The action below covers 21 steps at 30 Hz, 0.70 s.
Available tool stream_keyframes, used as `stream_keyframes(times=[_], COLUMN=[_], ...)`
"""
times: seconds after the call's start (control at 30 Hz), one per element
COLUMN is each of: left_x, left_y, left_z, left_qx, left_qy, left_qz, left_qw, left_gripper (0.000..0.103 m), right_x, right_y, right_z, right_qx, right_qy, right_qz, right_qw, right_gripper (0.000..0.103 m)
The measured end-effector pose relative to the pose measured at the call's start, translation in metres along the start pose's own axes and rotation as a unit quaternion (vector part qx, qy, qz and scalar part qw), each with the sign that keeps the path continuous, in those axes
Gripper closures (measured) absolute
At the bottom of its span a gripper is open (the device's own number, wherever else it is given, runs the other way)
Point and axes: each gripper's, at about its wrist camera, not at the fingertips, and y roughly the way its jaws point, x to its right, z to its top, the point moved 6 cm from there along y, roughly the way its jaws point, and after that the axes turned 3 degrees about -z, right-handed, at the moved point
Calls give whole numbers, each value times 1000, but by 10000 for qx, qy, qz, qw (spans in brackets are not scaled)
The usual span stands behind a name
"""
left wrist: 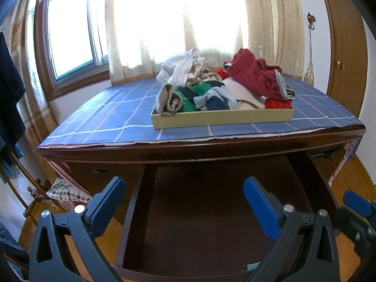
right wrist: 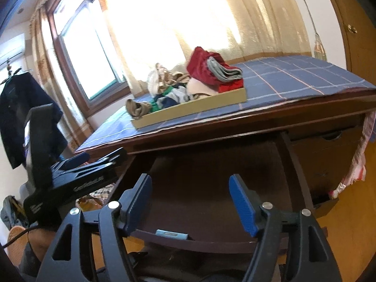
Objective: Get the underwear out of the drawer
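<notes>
Left gripper (left wrist: 184, 202) jaws stand wide, nothing between them. Right gripper (right wrist: 190, 201) jaws also wide and empty. Both hang over the pulled-out drawer (left wrist: 211, 199), which lies directly under and ahead of the jaws; its dark floor looks bare, no cloth visible inside.

Beyond the jaws and higher, on the tabletop (left wrist: 98, 119), a shallow tray (left wrist: 223, 117) holds the underwear pile (left wrist: 211, 87), so the task's things look already out of the drawer, well apart from both pairs of jaws.

Risks, as a judgement: the drawer hangs far out, so a downward knock from either gripper could tip or jam it; its front lip sits just under the jaws. The two grippers are near each other and could clash if one swings sideways. The pile is heaped loose above the tray rim, and a piece on the near-left corner droops over the edge and could slide off. The cloth overhangs the tabletop edge and could snag.

Materials: jaws have flat blue ribbed pads on black plastic arms. Drawer is dark polished wood, smooth. Tray is rigid, beige, low-walled, rectangular. Underwear is soft, crumpled fabric: white, red, green, grey, tan. Tabletop cloth is blue with thin pale grid lines, frayed edge.
</notes>
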Motion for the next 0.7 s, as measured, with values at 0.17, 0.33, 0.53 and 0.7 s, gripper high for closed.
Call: stream_keyframes(times=[0.17, 0.33, 0.53, 0.7], left_x=[0, 2, -1, 3], left_y=[-9, -18, -23, -29], left_z=[5, 9, 24, 44], left_qx=[162, 353, 457, 618], left_qy=[2, 138, 119, 107], left_qz=[71, 203, 266, 252], left_qw=[9998, 9991, 9985, 9977], left_gripper=[0, 0, 0, 0], right_x=[-16, -10, 6, -3], right_y=[-13, -25, -41, -38], right_z=[-3, 10, 60, 100], right_qx=[187, 537, 1168, 1345], right_qy=[-414, -507, -468, -489], right_qz=[-43, -343, -1005, -1103], right_qw=[9990, 9967, 9869, 9835], right_gripper=[22, 22, 22, 22])
